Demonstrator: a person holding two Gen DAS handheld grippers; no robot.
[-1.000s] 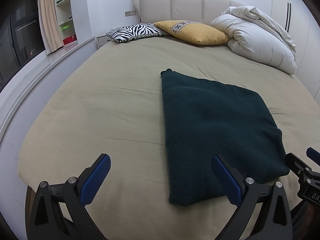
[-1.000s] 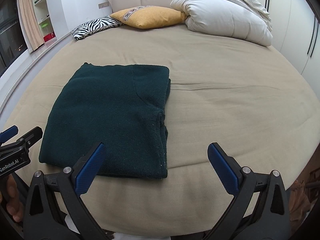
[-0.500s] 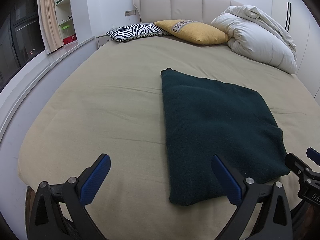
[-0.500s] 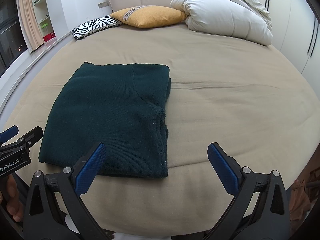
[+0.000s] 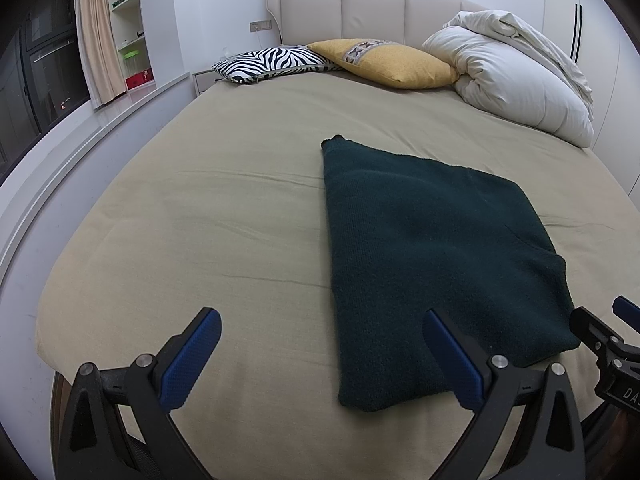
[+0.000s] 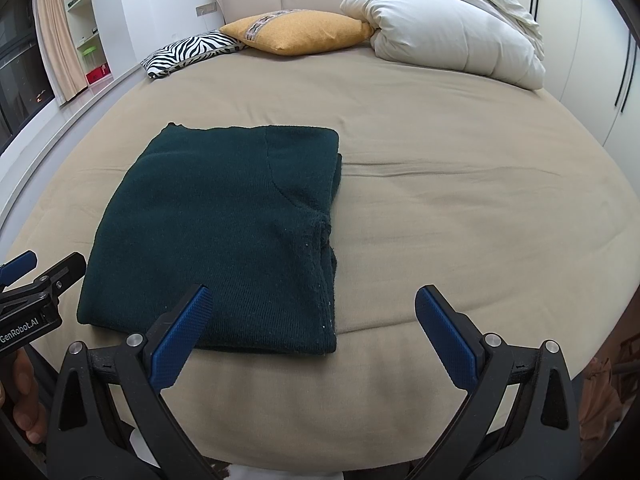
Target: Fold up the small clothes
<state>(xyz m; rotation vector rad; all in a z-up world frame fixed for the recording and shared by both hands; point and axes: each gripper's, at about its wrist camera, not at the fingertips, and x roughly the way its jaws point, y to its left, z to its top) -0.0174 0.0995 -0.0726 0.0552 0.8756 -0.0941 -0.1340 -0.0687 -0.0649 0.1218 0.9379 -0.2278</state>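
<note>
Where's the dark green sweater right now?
The dark green sweater lies folded flat on the beige bed, near its foot edge. In the right wrist view it is left of centre; the pillows are at the far headboard end.

The sweater [image 6: 216,224] was a dark green knit, matt and slightly fuzzy, with fine ribbing at its near edge. The bed sheet [image 6: 460,216] was smooth matt beige cloth, lightly creased. The headboard [image 5: 372,12] looked like padded leather with a soft sheen. Each gripper, left [image 5: 320,356] and right [image 6: 312,332], was matt black plastic with silvery metal rivets, its blue pads [image 6: 180,340] finely textured like rubber. The duvet [image 5: 516,88] was puffy off-white cloth.
</note>
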